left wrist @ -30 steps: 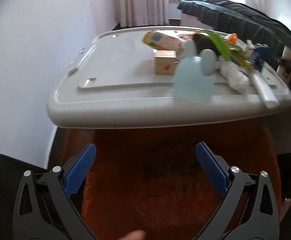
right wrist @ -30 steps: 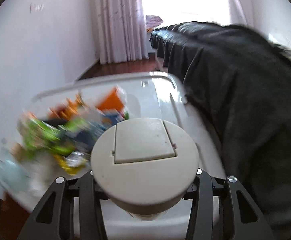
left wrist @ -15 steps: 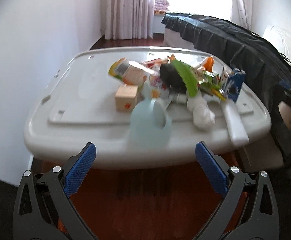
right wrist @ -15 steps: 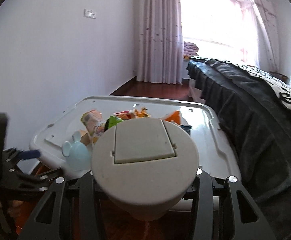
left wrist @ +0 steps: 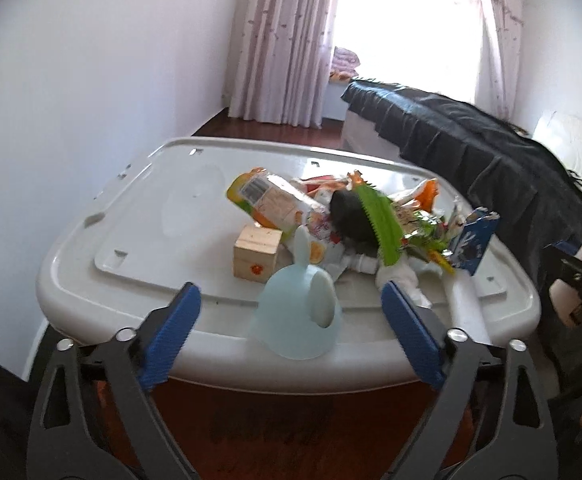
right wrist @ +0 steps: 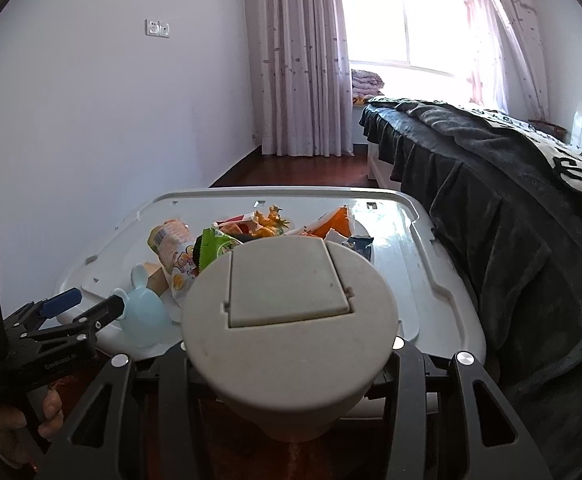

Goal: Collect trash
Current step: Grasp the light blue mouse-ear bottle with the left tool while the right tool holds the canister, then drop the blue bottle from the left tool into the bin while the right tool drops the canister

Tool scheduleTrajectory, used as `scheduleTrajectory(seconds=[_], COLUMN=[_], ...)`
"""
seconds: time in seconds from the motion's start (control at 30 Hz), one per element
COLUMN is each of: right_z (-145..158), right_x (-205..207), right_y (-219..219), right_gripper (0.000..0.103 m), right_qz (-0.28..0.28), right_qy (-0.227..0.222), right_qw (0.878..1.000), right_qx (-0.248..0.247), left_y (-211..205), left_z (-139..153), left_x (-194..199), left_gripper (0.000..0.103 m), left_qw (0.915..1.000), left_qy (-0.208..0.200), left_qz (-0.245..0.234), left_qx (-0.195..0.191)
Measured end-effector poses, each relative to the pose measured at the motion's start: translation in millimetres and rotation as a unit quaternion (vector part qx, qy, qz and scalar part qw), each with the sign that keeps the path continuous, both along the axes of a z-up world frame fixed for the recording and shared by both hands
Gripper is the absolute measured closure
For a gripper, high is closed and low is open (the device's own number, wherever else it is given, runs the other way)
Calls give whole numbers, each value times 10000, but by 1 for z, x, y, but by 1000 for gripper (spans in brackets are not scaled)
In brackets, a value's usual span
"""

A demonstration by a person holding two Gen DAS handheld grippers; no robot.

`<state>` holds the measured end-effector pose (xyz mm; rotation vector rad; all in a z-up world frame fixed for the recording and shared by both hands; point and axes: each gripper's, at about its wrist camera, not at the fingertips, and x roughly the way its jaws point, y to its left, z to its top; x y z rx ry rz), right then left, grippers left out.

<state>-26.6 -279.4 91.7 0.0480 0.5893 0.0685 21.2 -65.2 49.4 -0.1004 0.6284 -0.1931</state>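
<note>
A heap of trash (left wrist: 355, 216), made up of snack wrappers, a green packet, tissue and a blue packet (left wrist: 473, 240), lies on the white plastic lid (left wrist: 131, 240) that serves as a table. A wooden block (left wrist: 257, 254) and a pale blue eared scoop (left wrist: 299, 316) stand at the near edge. My left gripper (left wrist: 289, 296) hovers just before that edge. Its jaws are closing and its blue pads touch nothing; the scoop lies beyond them. My right gripper (right wrist: 291, 368) is shut on a small white bin with a flap lid (right wrist: 287, 312), held short of the table.
A bed under a dark cover (right wrist: 511, 200) runs along the right side, close to the table. A white wall stands on the left, with curtains and a bright window behind. Red-brown floor (left wrist: 291, 432) lies below. The left gripper (right wrist: 91, 302) shows at the right view's lower left.
The left view rose from under the table's rim to look down over its top, and the jaws narrowed a little. The right gripper swung back from over the trash, bin still held.
</note>
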Motion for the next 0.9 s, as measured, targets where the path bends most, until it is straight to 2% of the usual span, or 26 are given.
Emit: scheduleTrajectory(seconds=[0.1,0.17,0.3,0.37,0.4,0.5,0.67,0.9], right_z=[1,1,0,0,0,0,0,-1], right_x=[0,0,2,2,3,2,4,3], right_y=[0,-2,-4,-4,-4,-5,-6,-6], right_gripper=[57,57,57,57,57,57,57,57], right_qz=[-12,-29,-70,-79,-82,-79,-74,-30], right_qy=[-11,-16,30,33,28,15,39,81], right_qw=[10000,10000,10000,10000,10000,10000,9999,9999], right_qx=[0,20,32,39,38,55,60,122], left_y=[-7,-9,-7,-7,-8,-11,-9,-7], left_z=[-5,-11,-16,-16,-16,-16,-12,15], left_x=[4,7,12,12,11,9,10,-8], left_gripper=[34,55,75,93,96,98,98,98], left_qw=[9998,9992,9989,9985,9982,9982,9978,9971], left_qy=[114,257,365,342,348,300,259,-30], left_qz=[-157,-288,-306,-414,-476,-521,-605,-760], left_qx=[103,65,-27,-55,-65,29,-62,-68])
